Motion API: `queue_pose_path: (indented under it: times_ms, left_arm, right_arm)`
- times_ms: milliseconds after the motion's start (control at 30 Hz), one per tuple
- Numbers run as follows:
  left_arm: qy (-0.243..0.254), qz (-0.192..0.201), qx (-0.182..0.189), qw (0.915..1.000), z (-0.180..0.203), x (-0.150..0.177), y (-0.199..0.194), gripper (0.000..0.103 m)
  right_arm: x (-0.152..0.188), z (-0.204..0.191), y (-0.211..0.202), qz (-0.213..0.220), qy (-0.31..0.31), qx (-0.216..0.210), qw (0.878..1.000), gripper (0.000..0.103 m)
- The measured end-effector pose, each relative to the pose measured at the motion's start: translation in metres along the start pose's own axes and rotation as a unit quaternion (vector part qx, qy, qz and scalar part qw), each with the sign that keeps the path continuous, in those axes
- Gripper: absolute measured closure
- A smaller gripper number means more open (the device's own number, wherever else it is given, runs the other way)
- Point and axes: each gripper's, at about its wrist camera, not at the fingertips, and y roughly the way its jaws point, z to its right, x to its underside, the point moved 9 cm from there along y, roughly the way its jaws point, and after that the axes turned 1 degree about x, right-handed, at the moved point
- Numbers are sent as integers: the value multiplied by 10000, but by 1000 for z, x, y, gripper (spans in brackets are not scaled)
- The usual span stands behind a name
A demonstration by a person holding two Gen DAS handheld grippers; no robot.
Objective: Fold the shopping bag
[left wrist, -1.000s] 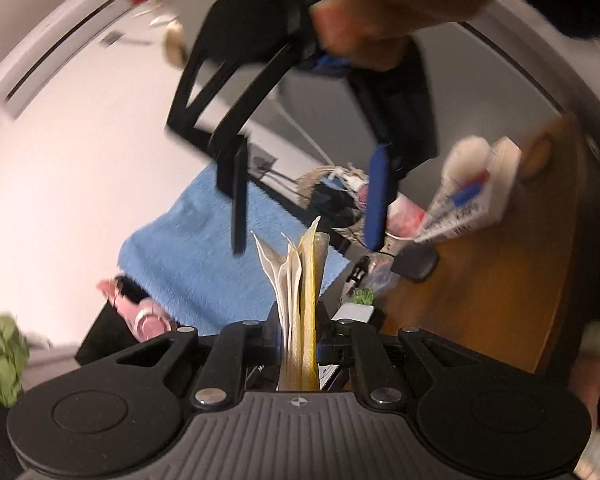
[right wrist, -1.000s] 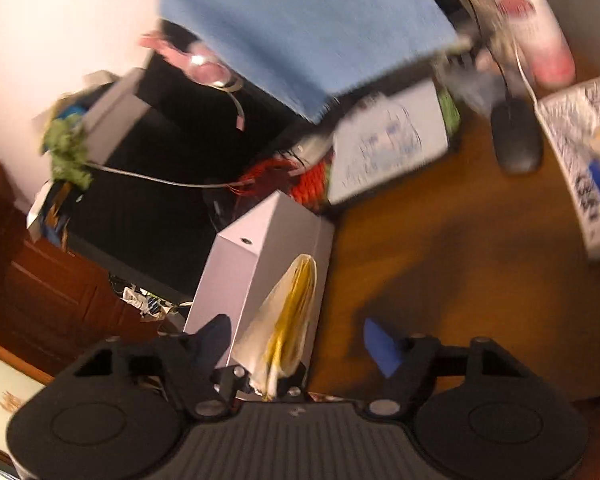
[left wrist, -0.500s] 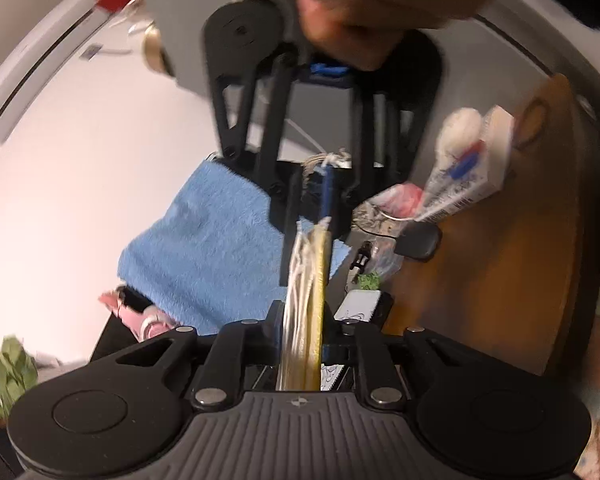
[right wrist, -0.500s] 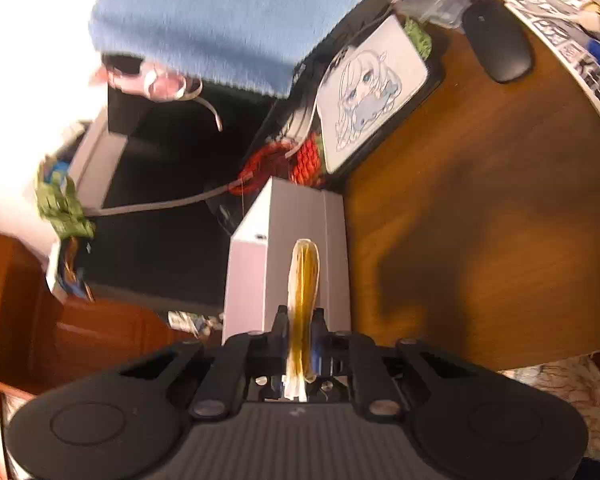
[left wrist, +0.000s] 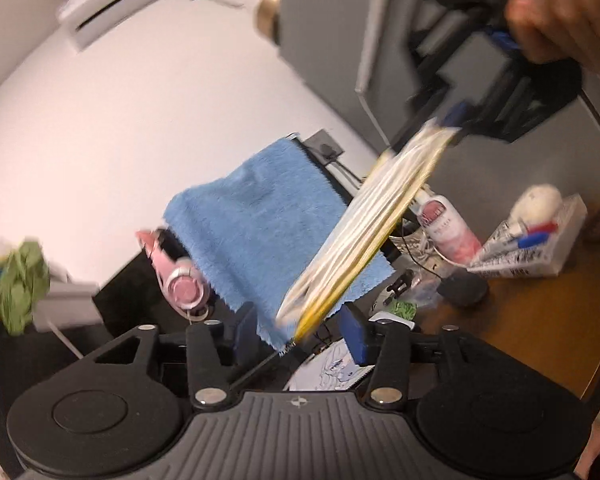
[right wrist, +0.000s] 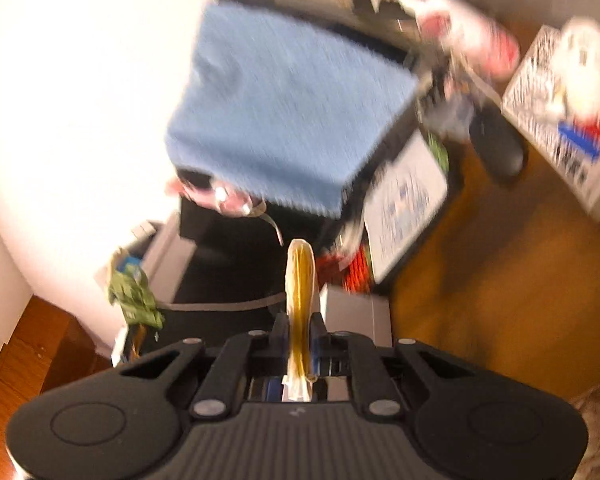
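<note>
Two tools in play: the left tool (left wrist: 300, 332) sits low with its blue pads spread wide apart, gripping nothing. Up at far right, a bare hand (left wrist: 560, 12) holds the right tool (left wrist: 452, 128), pinched tight on the folded white-and-yellow shopping bag (left wrist: 364, 236). That bag slants down in mid-air, its lower end hanging between the left tool's open pads, above the brown wooden tabletop (left wrist: 532, 324). Writing's too blurred to read.

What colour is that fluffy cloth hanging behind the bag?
The fluffy cloth is light blue all over, with no pattern; the left wrist view shows it best.
</note>
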Motion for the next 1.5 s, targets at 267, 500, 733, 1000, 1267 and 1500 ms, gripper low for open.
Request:
queue_pose_path:
  times_ms: [267,500,733,1000,1267,1500]
  left_arm:
    - [-1990,268,27,9796,-47,-2,-16,0]
    - [-2851,-65,-235,9582,-31,3,-30,0]
    - [-879,1415,-1895,9676,-17,-33,-61,6]
    - [2558,1700,-1254,9434,73,-37,-47,21]
    - [3293,1454,-798,9295,105,-34,-32,21]
    - [3558,1315,-730,9224,125,-28,-17,32]
  right_arm:
    - [-15,-4,-38,371,-110,-248,9989,93]
    - [-13,8,-34,373,-16,-192,9991,93]
    - [-10,14,-29,291,169,-162,9993,92]
    - [-12,18,-28,263,278,-146,9992,91]
    - [-8,22,-21,104,409,-96,9991,91]
    - [5,17,-20,72,201,-71,9997,91]
